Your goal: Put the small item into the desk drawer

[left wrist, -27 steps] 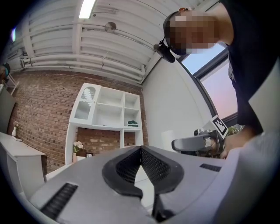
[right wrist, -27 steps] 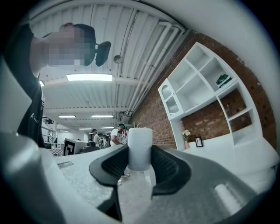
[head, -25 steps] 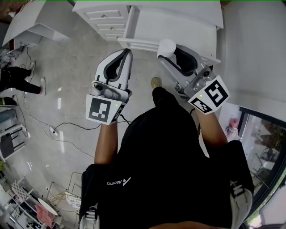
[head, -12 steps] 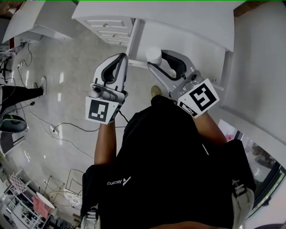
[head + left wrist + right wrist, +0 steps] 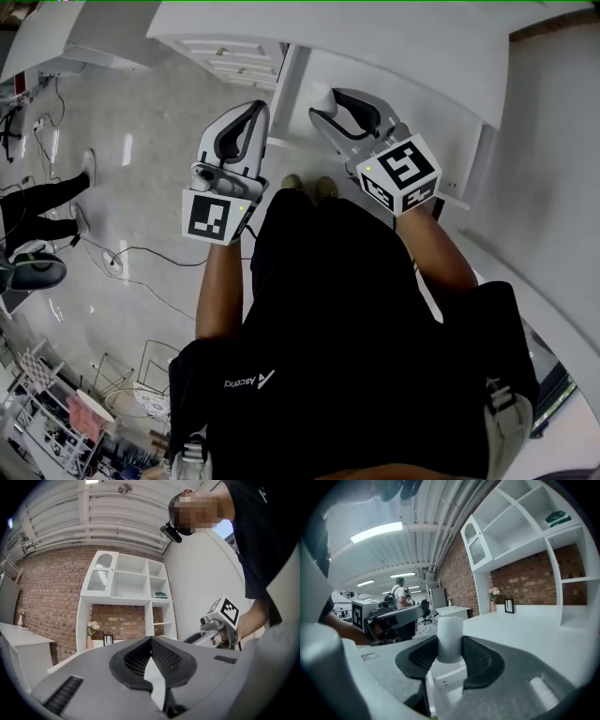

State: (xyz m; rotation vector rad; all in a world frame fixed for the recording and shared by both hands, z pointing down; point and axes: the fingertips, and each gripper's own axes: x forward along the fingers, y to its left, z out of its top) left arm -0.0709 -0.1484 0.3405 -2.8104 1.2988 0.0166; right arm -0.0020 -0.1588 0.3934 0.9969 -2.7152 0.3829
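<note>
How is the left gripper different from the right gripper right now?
The left gripper's jaws are shut together with nothing between them; the right gripper's jaws squeeze a small white cylinder. The left gripper hangs over the grey floor, while the right gripper reaches over the white desk. Both have the same grey-and-black shape.

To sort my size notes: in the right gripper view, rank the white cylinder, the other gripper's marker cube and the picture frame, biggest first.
1. white cylinder: nearest the camera, which inflates it
2. marker cube
3. picture frame: far back, so its true size is unsure
</note>
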